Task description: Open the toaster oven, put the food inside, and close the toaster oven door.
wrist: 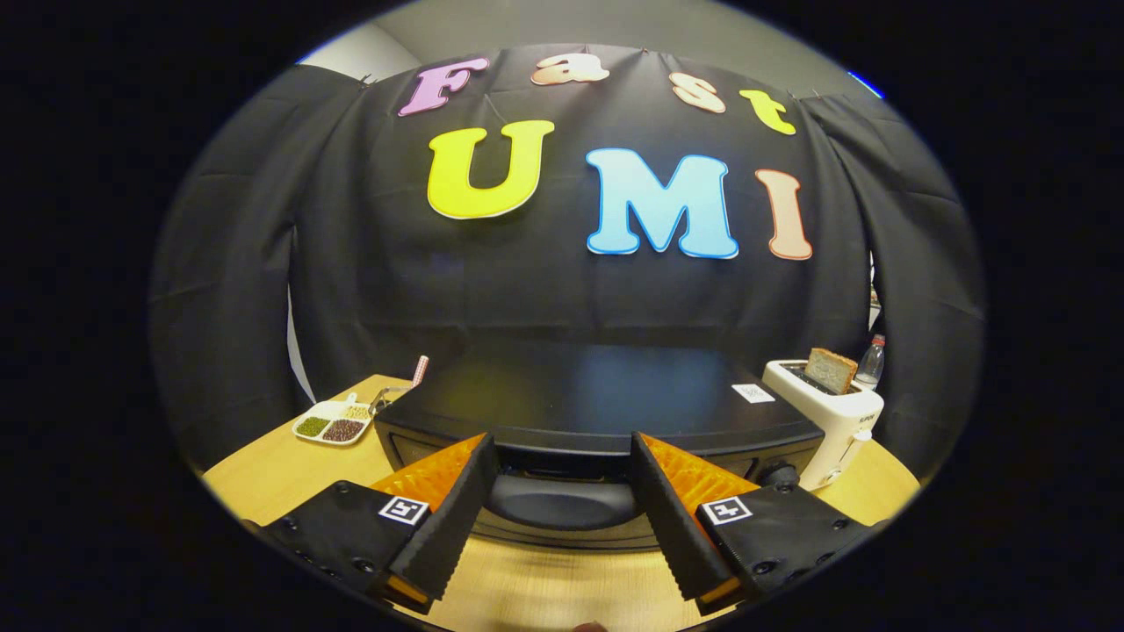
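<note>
On the far left of the bench (pixel 263 478) sits a little tray (pixel 332 424) of beans. In the middle stands the black toaster oven (pixel 597 395), its door shut. It looks heavy and hard. The door handle (pixel 562 500) looks like the best place to grab. The gripper (pixel 562 518) is wide open, holding nothing, one finger each side of the handle. On the right stands a white toaster (pixel 834 421) with bread.

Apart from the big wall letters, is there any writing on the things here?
White sticker on the toaster oven: too small to read.
Dark mark on the white toaster: blurred.
Square tags on the open fingers, flanking the oven's front: patterns, no words.
</note>
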A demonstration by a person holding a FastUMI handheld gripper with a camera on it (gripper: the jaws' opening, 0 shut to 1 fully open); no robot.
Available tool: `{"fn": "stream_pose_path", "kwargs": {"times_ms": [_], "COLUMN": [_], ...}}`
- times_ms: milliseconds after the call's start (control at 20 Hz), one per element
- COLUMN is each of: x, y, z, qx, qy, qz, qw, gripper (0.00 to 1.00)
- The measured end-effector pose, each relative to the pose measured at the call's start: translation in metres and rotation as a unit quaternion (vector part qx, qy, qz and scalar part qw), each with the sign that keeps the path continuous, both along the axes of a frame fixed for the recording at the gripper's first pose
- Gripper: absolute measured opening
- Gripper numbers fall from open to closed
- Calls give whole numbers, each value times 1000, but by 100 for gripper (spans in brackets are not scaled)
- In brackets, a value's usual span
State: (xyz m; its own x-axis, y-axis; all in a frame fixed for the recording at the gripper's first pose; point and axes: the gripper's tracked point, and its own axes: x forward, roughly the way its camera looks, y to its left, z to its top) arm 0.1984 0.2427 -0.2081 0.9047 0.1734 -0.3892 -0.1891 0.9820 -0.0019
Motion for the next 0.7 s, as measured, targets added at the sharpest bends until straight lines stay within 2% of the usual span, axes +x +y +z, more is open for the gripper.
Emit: {"fn": "stream_pose_path", "kwargs": {"times_ms": [150,450,700], "x": [3,-4,-28], "y": [-1,1,-1], "z": [4,2,-1], "qx": [14,10,8], "qy": [-8,-7,-12], "qz": [-16,-17,-16], "qw": [1000,1000,1000], "gripper": [98,99,100]}}
